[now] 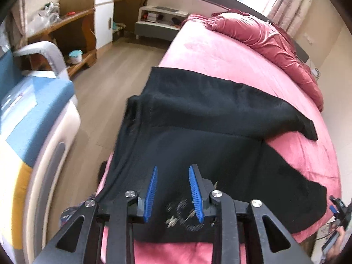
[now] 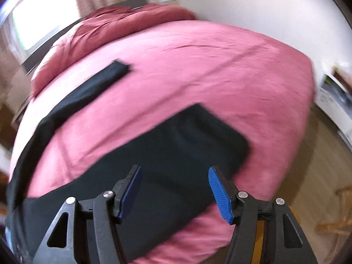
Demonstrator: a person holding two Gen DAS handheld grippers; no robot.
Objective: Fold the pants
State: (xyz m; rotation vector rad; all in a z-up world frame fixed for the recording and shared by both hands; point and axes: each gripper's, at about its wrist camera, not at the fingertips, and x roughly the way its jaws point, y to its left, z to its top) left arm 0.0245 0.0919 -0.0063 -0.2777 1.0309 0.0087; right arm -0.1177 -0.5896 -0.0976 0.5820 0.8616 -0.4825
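Black pants (image 1: 198, 118) lie spread across the pink bed sheet (image 1: 220, 52) in front of you, both legs fanning away from the waist end nearest your grippers. Starting at the left of your left wrist view, a blue and white cushioned seat (image 1: 33, 110) stands beside the bed, with wood floor (image 1: 114, 66) between them and a white cabinet (image 1: 103, 13) against the far wall. Moving right, the pants' left edge hangs over the side of the mattress. Your left gripper (image 1: 173, 194) hovers above the waist area with its blue pads (image 1: 150, 194) parted and nothing between them; a pale printed mark on the fabric shows just below the gap. Further right, one leg runs out toward a crumpled red duvet (image 1: 275, 39) piled at the head of the bed, and the other leg lies flatter, nearer you. At the far right edge you can glimpse the other tool, held in a hand.

In your right wrist view, blurred by motion, one leg (image 2: 94, 88) stretches away at the left and the second leg (image 2: 198, 145) lies under your right gripper (image 2: 176, 194). Its jaws stand wide apart, not touching the cloth. To the right of the bed, floor and a white box (image 2: 336, 101) show.
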